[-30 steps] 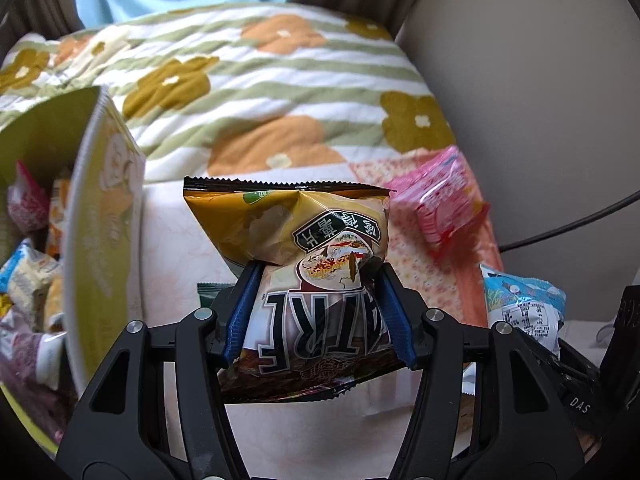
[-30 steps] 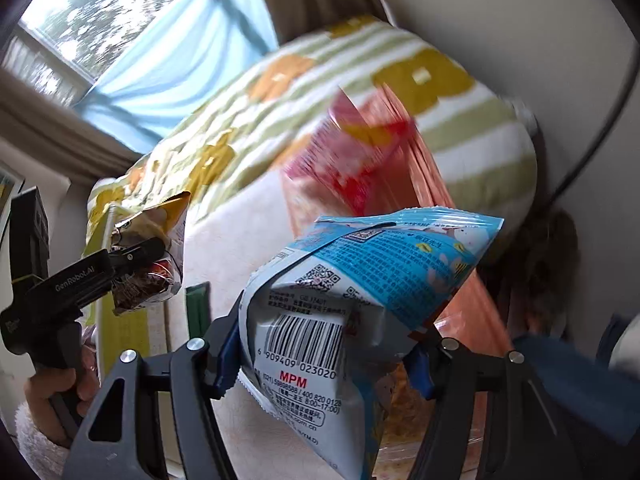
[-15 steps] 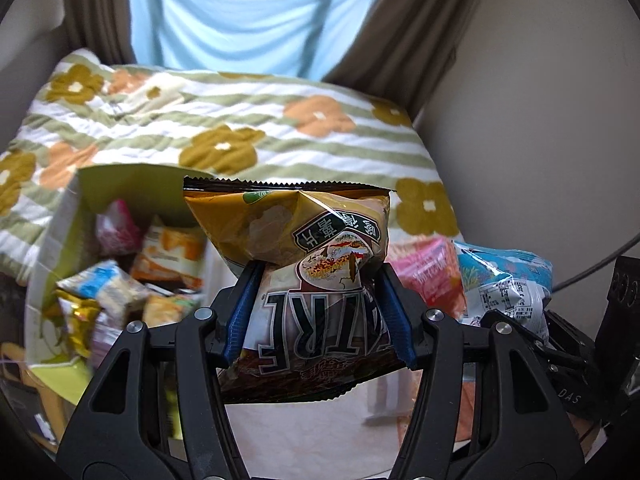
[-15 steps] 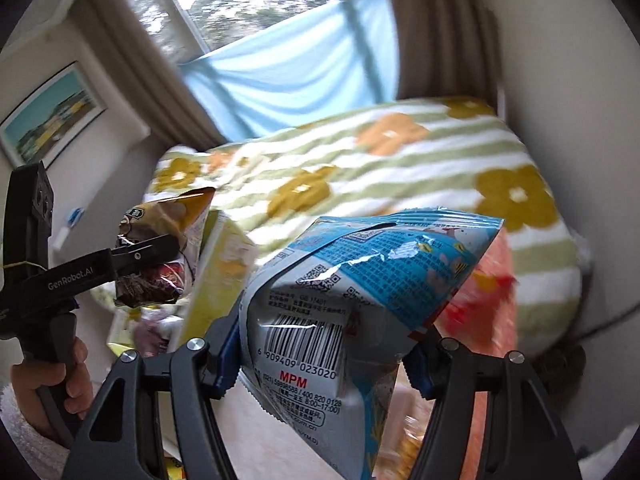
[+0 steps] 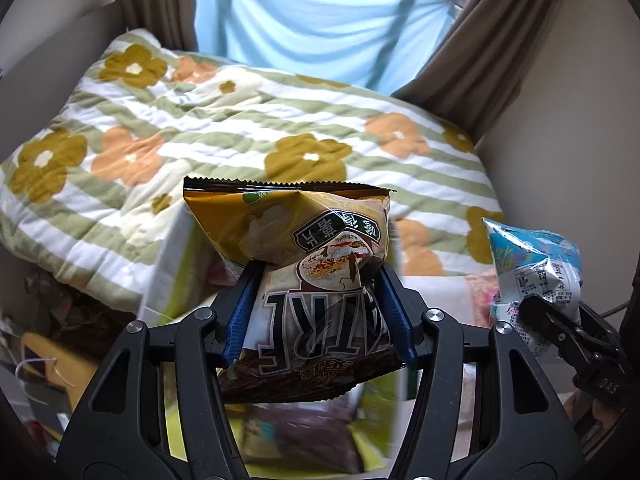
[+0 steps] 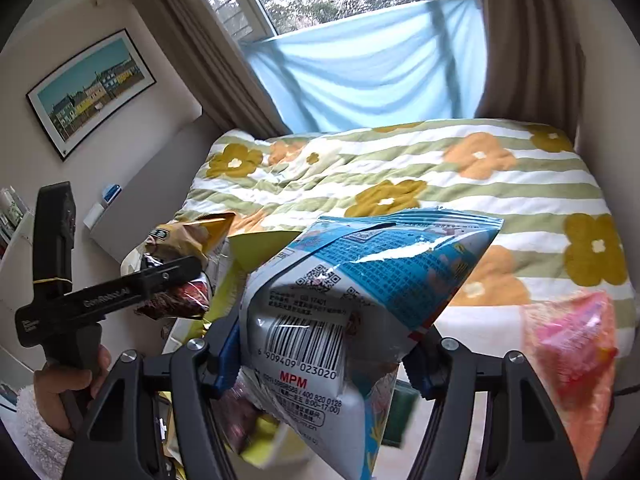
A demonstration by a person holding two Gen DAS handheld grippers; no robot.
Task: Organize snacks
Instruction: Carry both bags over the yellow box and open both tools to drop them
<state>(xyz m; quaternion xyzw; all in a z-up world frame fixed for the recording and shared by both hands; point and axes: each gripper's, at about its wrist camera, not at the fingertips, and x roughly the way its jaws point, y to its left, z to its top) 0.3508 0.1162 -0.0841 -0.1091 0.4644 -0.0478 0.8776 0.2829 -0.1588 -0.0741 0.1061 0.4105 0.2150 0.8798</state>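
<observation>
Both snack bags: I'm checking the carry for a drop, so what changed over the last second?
Both grippers swung toward the yellow-green snack box: it was at the left edge, now it lies under the yellow chip bag. The pink packet has dropped behind. Nothing was released: the left gripper still clamps the chip bag, and the right gripper the blue bag.

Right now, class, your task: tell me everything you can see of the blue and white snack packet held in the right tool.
The blue and white snack packet is a puffy, glossy plastic pouch, creased where it is squeezed. Its back faces the right wrist camera: a barcode, red "MPM" lettering, two QR codes and small print on white, with a blue upper part ending in a crimped sealed edge. It is tilted, clamped at mid-body between the blue pads of the right tool and lifted clear of the bed. Nothing else touches it.
</observation>
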